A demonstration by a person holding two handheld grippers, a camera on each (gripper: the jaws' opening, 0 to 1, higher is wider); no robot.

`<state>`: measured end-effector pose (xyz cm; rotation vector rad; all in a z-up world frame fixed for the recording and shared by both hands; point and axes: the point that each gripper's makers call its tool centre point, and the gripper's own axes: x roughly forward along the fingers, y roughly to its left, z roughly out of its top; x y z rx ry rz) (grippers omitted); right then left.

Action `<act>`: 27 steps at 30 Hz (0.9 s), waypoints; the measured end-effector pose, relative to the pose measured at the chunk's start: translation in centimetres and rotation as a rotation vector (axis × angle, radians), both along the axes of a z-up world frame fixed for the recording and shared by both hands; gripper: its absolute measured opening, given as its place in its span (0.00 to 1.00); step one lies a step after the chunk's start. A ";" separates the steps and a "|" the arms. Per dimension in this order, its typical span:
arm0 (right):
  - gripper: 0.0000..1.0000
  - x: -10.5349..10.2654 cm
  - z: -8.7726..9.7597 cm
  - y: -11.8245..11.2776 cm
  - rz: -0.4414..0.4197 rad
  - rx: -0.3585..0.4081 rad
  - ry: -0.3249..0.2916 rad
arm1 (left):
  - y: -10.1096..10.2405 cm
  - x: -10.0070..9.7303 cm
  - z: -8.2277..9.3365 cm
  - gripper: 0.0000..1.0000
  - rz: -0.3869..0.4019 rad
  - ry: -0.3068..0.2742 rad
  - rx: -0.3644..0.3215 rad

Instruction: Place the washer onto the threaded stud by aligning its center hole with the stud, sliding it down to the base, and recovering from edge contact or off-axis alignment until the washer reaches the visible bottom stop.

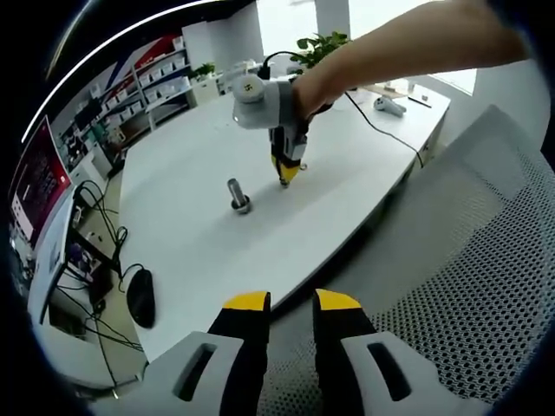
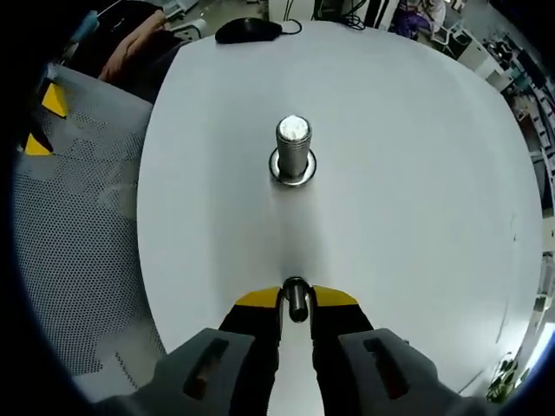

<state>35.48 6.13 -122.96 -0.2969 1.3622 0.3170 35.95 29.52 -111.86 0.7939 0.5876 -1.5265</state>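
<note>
A threaded steel stud [image 2: 293,143] stands upright on a round base flange on the white table [image 2: 416,173]; it also appears as the stud [image 1: 238,196]. My right gripper [image 2: 297,299] is shut on a small dark washer [image 2: 297,301], held edge-on between the yellow tips, short of the stud and apart from it. In the left gripper view the right gripper [image 1: 286,171] points down at the table just right of the stud, held by a person's arm. My left gripper [image 1: 292,303] hangs back over a chair, open with nothing between its fingers.
A grey mesh chair [image 1: 468,260] sits against the table's near edge. A black mouse [image 1: 140,296] with cables lies at the table's left end, also seen as the mouse [image 2: 247,30]. A monitor [image 1: 39,186], shelves and a plant stand beyond.
</note>
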 end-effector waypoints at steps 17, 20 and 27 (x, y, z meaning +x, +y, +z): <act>0.22 -0.3 -0.5 0.3 -0.043 0.015 -0.018 | 0.0 0.1 0.0 0.17 0.006 0.005 0.003; 0.18 -0.3 -0.7 0.3 -0.045 0.021 -0.015 | 0.0 0.1 0.0 0.17 0.007 0.006 0.004; 0.21 -0.4 -0.8 0.3 -0.066 0.028 -0.023 | 0.0 0.0 0.0 0.17 0.006 0.007 0.005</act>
